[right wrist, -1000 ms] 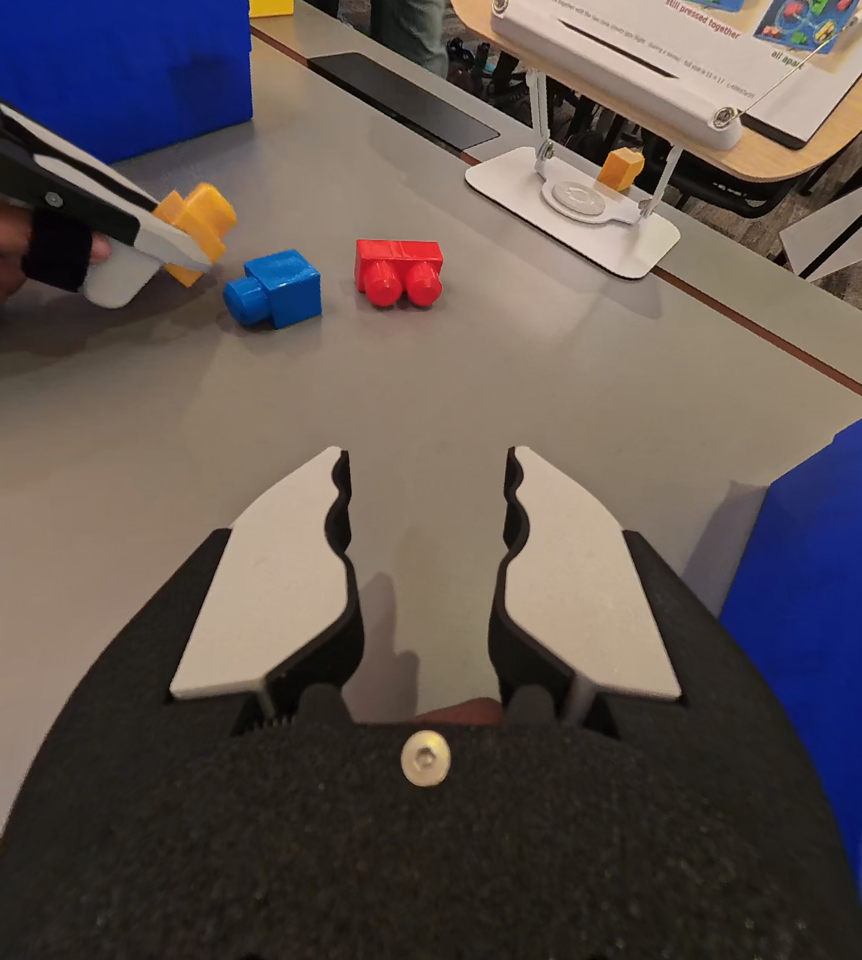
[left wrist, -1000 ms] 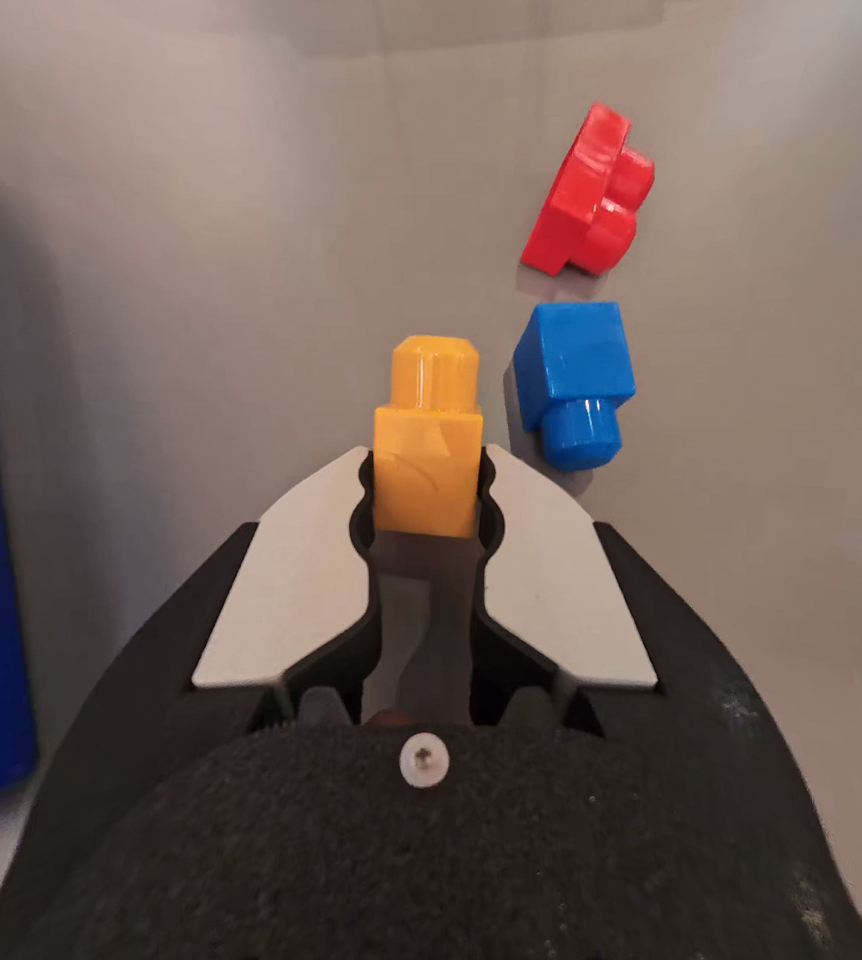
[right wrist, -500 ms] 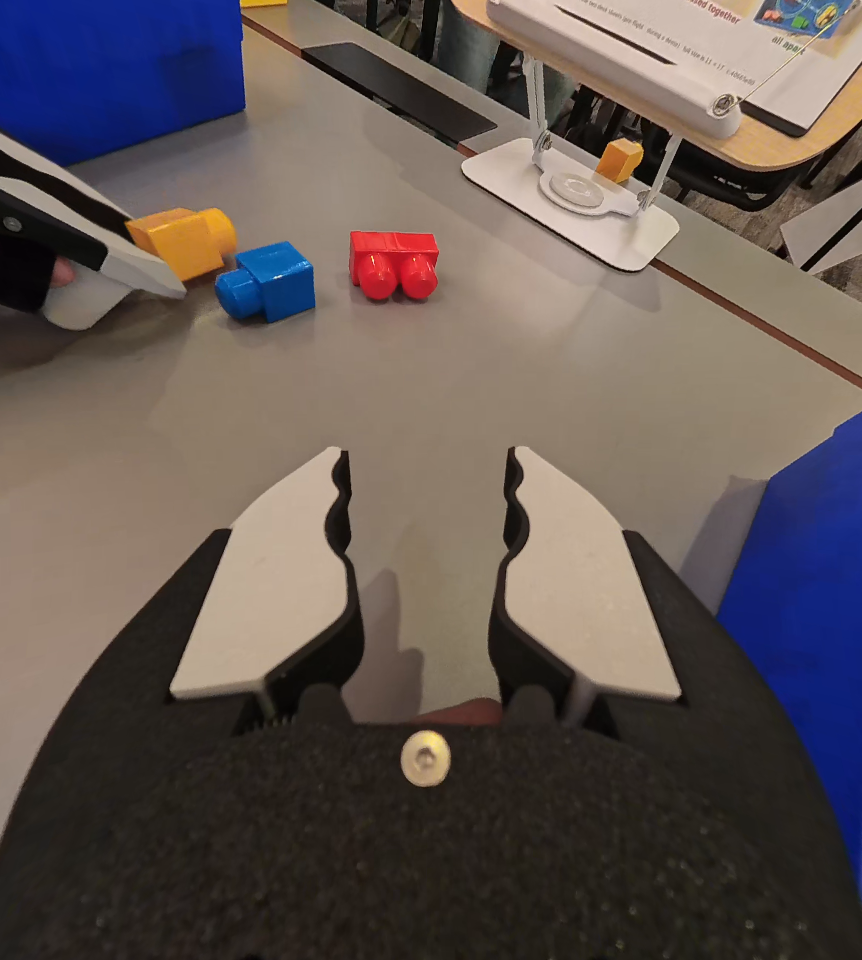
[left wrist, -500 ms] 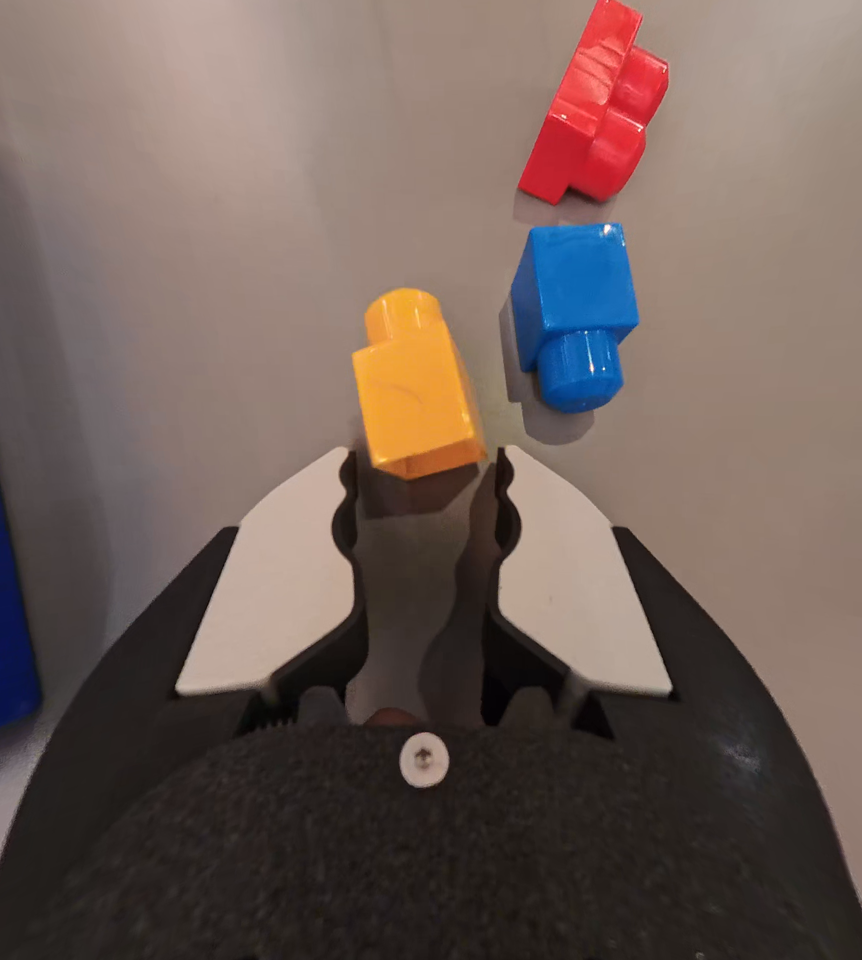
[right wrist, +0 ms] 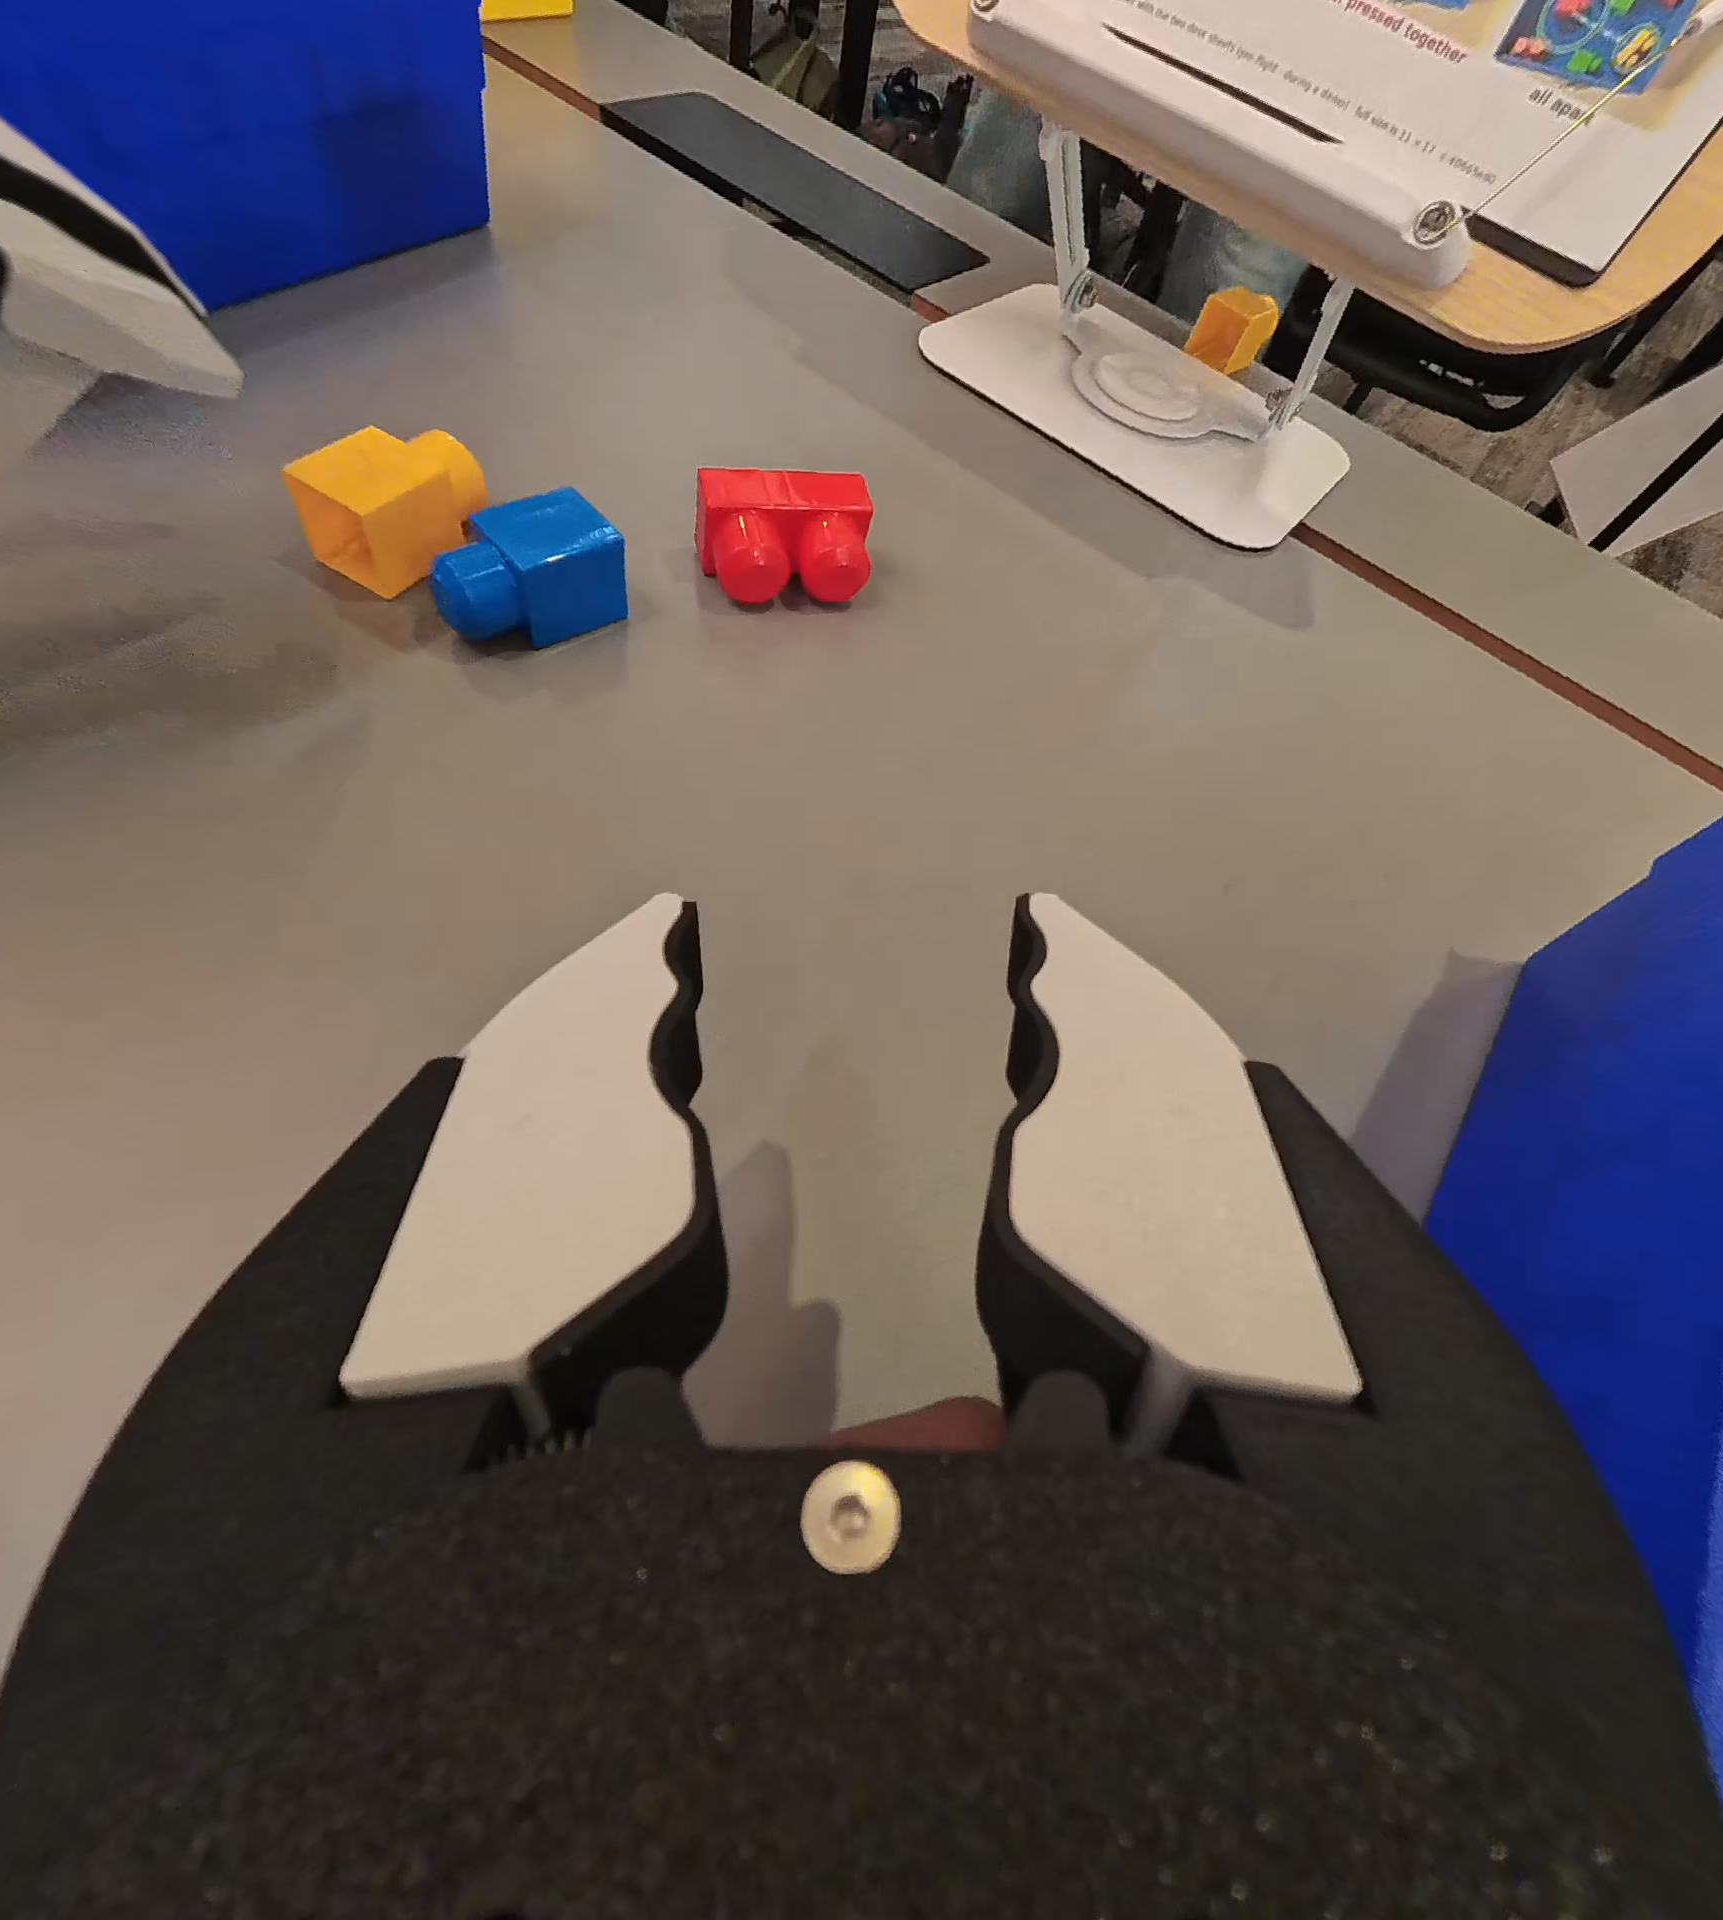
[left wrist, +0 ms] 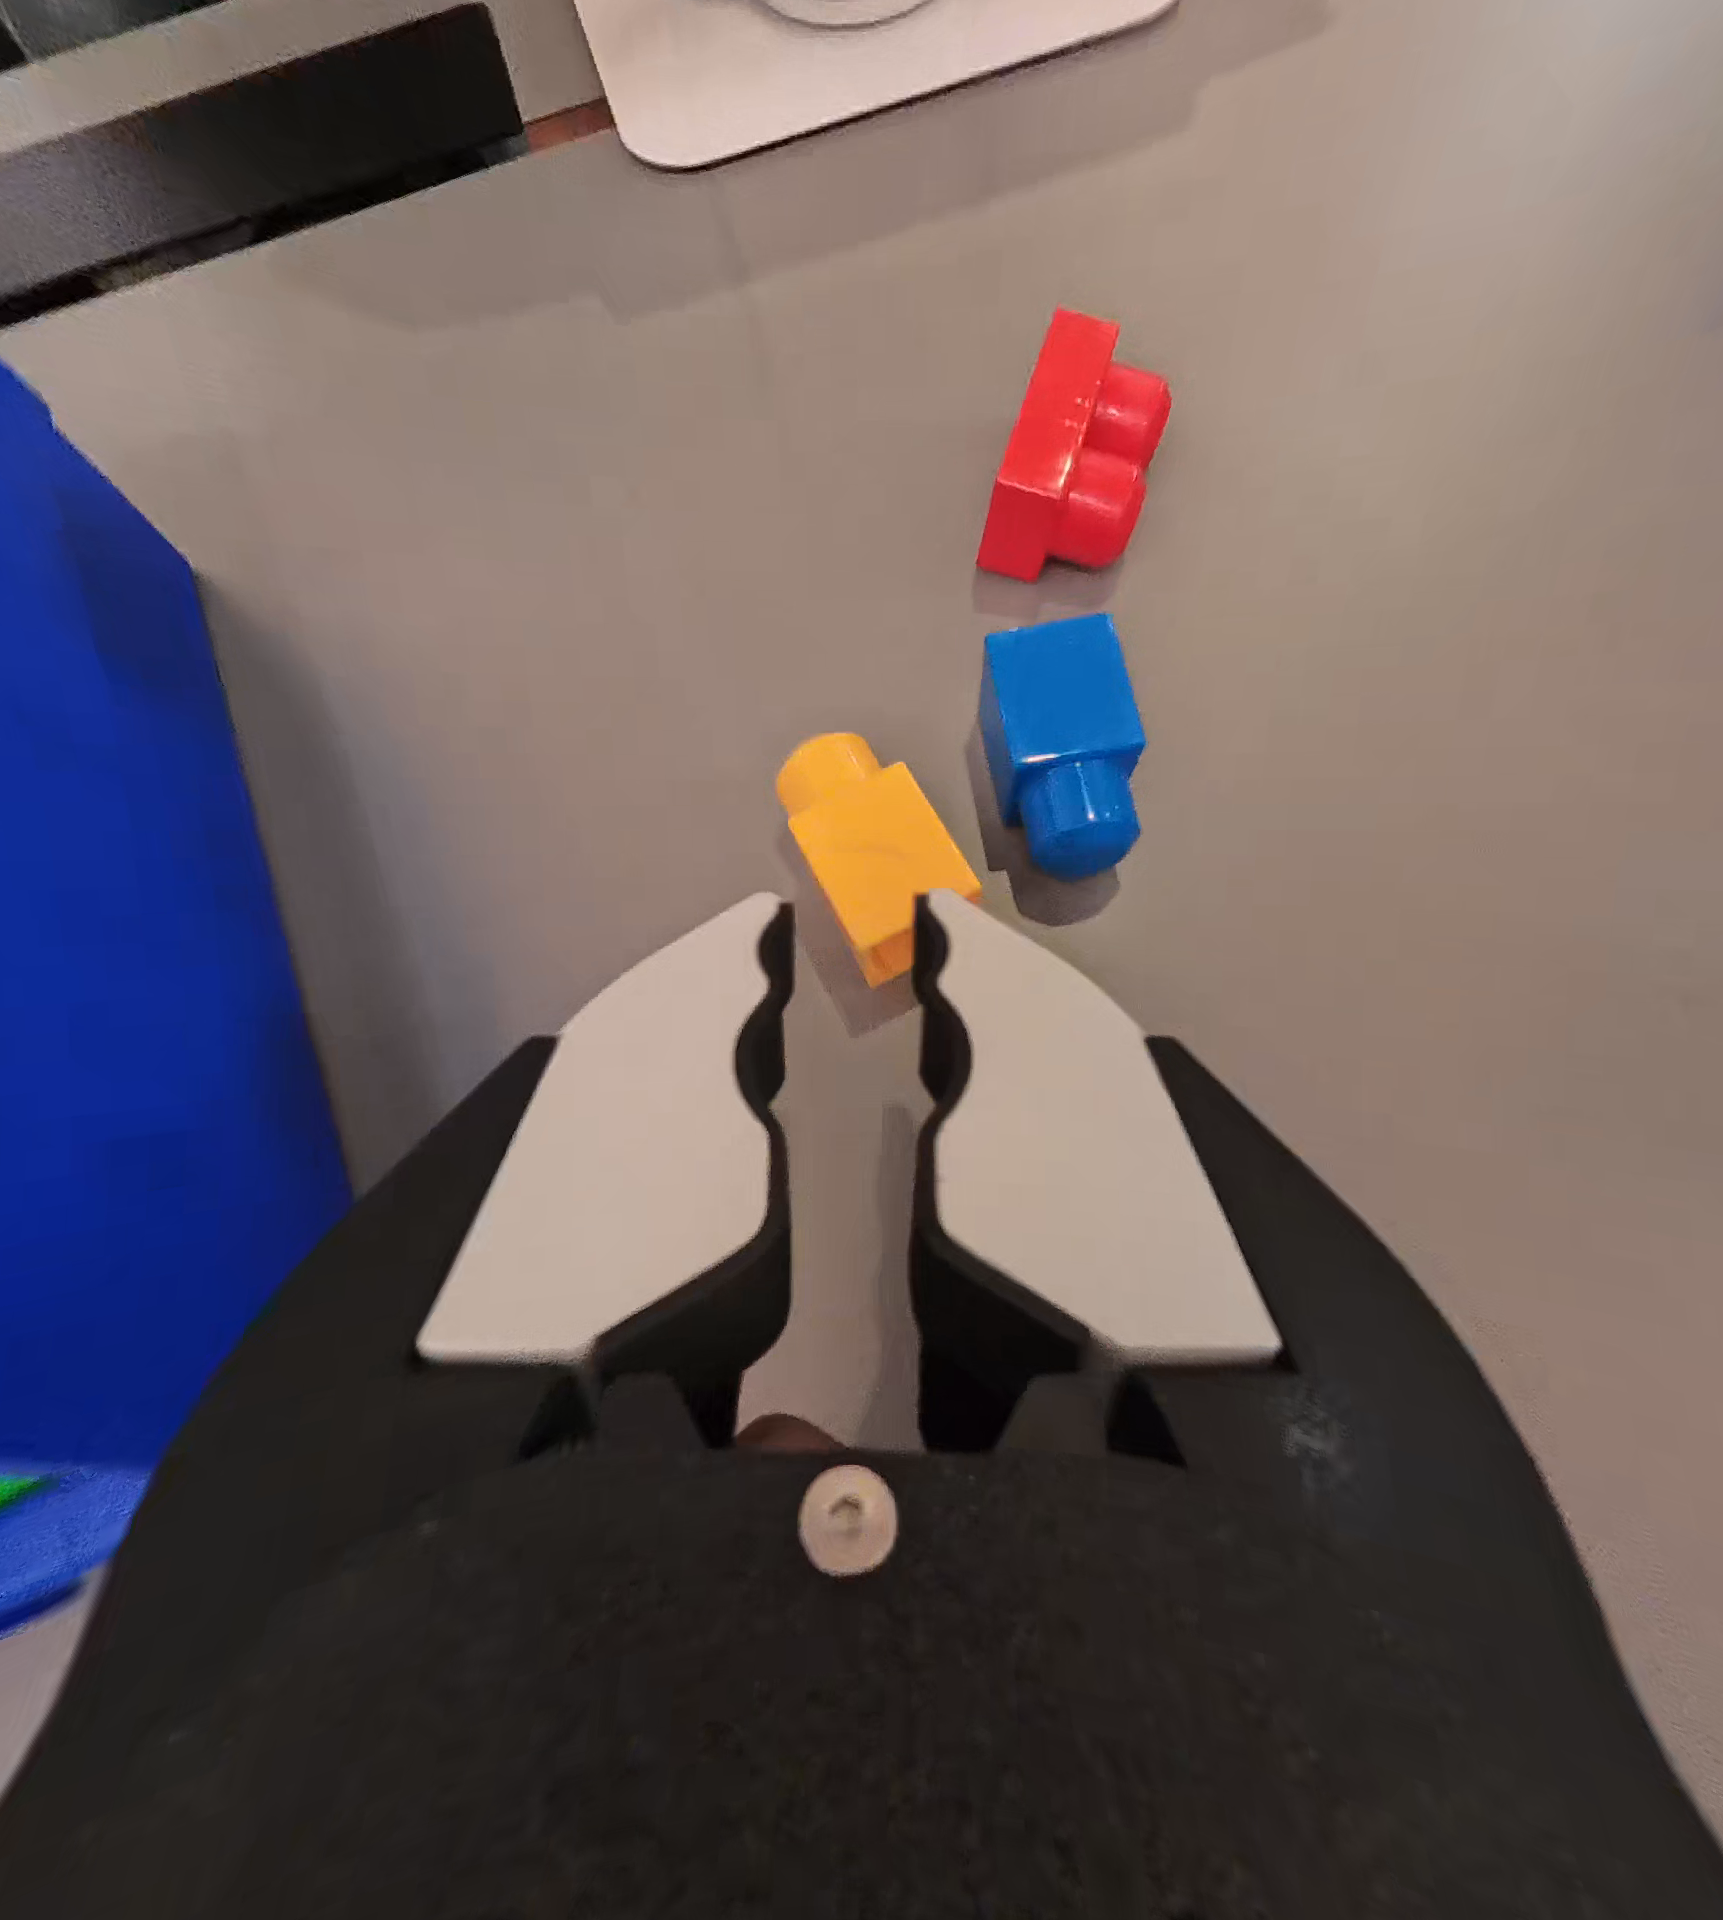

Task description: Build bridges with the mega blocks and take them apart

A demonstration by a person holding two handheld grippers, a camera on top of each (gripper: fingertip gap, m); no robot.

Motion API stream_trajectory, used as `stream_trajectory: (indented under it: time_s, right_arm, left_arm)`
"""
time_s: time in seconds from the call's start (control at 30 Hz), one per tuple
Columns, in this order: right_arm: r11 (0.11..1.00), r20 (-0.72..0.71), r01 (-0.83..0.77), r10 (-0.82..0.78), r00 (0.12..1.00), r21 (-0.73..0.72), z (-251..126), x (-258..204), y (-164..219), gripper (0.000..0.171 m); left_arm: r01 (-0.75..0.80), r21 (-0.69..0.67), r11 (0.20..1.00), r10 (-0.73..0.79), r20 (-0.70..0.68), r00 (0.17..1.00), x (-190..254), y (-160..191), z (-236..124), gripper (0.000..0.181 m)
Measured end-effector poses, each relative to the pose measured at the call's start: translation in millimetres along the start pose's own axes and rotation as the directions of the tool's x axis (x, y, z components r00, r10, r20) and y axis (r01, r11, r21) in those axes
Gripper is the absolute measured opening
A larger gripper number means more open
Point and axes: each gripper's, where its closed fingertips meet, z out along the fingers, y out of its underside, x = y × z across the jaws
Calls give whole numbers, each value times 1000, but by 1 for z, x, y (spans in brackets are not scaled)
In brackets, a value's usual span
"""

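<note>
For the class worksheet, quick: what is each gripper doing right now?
Left gripper: open, holding nothing; the yellow block lies on the table just past its tips.
Right gripper: open, empty, over bare table.

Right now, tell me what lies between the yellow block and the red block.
The blue block lies between the yellow block and the red block, shown in the right wrist view.

Ahead of the left gripper [left wrist: 852,920]: yellow block [left wrist: 872,857], blue block [left wrist: 1059,732], red block [left wrist: 1065,447], all glossy moulded plastic with highlights. Grey table [left wrist: 1459,831]: smooth, satin sheen. Gripper fingers [left wrist: 628,1143]: matt pale-grey faces, black inner pads; body grainy, rough black, with metal screw [left wrist: 846,1519]. Blue bin [left wrist: 57,935] to its left: smooth plastic.
</note>
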Motion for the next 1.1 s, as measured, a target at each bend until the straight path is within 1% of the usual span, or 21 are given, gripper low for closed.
stream_trajectory:
  time_s: [0.03, 0.07, 0.1, 0.17, 0.27, 0.37, 0.43, 0.5, 0.83, 0.87, 0.9, 0.93, 0.97, 1.07, 1.1]
  right_arm:
    - [1000, -1, 1, -1, 1000, 1, 0, 0, 0, 57]
    - [1000, -2, 2, -2, 1000, 1, -1, 0, -1, 57]
    - [1000, -3, 2, -2, 1000, 3, -1, 1, -1, 57]
    - [1000, -5, 1, -1, 1000, 5, -2, 1, -2, 57]
    - [1000, -11, 4, -4, 1000, 5, -3, 3, -3, 57]
    - [1000, -14, 2, -2, 1000, 8, -4, 4, -3, 57]
    - [1000, -14, -1, 1, 1000, 8, -4, 5, -3, 57]
    - [1000, -13, -2, 2, 1000, 5, -3, 5, -2, 57]
    - [1000, -5, 1, -1, 1000, -2, 0, 1, 0, 57]
    - [1000, -4, 2, -2, 1000, -4, 0, 1, 0, 57]
    - [1000, -3, 3, -3, 1000, -4, 0, 1, 0, 57]
    - [1000, -4, 3, -3, 1000, -3, 0, 0, 0, 57]
    - [1000, -3, 2, -2, 1000, -2, 0, 0, 0, 57]
    - [1000, -1, 1, -1, 1000, -2, -1, 0, 0, 57]
    - [1000, -1, 1, -1, 1000, -2, -1, 0, 0, 57]
  left_arm:
    - [-42, -15, 999, 42, 7, 999, 0, -1, 4, 14]
    - [-76, -24, 997, 76, 13, 997, 0, -1, 8, 3]
    - [-92, -27, 995, 92, 19, 996, -1, -2, 12, 0]
    - [-63, -43, 997, 63, -9, 998, 1, -2, 21, 0]
    - [21, -45, 999, -24, -65, 998, 9, -3, 27, 0]
    - [20, -69, 997, -23, -43, 999, 8, 4, 30, 0]
    - [24, -89, 996, -30, -66, 997, 13, 12, 32, 0]
    - [44, -71, 997, -48, -60, 997, 13, 13, 30, 0]
    - [43, -71, 997, -47, -62, 997, 14, 22, 19, 0]
    - [46, -73, 996, -51, -68, 996, 14, 22, 18, 5]
    - [49, -72, 996, -54, -72, 996, 14, 21, 17, 17]
    - [57, -64, 996, -61, -63, 996, 13, 18, 17, 35]
    - [63, -57, 996, -66, -52, 997, 12, 15, 17, 46]
    - [72, -99, 992, -74, -21, 997, 13, 11, 23, 57]
    - [67, -116, 991, -68, -4, 998, 12, 10, 26, 57]
